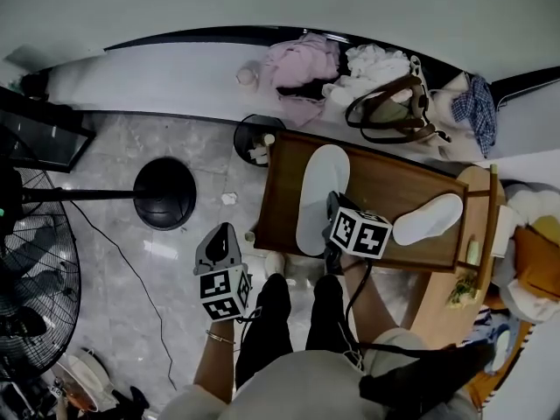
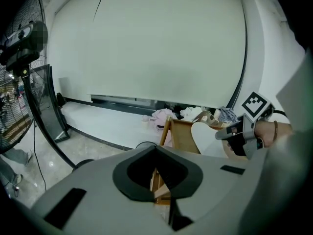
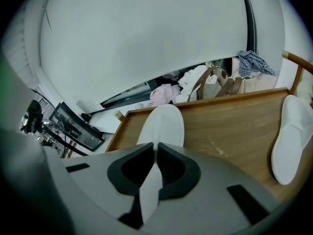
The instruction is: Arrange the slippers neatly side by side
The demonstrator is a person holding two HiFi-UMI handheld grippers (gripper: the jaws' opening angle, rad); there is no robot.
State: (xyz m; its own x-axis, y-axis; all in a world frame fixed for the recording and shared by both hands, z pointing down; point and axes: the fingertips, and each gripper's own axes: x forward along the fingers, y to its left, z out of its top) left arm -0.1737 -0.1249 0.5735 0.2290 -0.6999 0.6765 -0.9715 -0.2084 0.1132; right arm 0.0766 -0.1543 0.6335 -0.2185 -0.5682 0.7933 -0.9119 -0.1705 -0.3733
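Head view puts the wooden table right of centre, with the left slipper lying lengthwise up the frame and the right slipper slanted well apart near the right edge. Your right gripper is clamped on the left slipper's near end (still placing it, I judge). Next, bring the right slipper alongside. Your left gripper, lower left, is closed and empty. No readable writing.

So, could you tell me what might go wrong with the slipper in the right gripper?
The right gripper pinches only the near end of the held slipper, so the soft sole could slip free or fold. The other slipper lies askew by the right edge of the table; nudging it could push it off.
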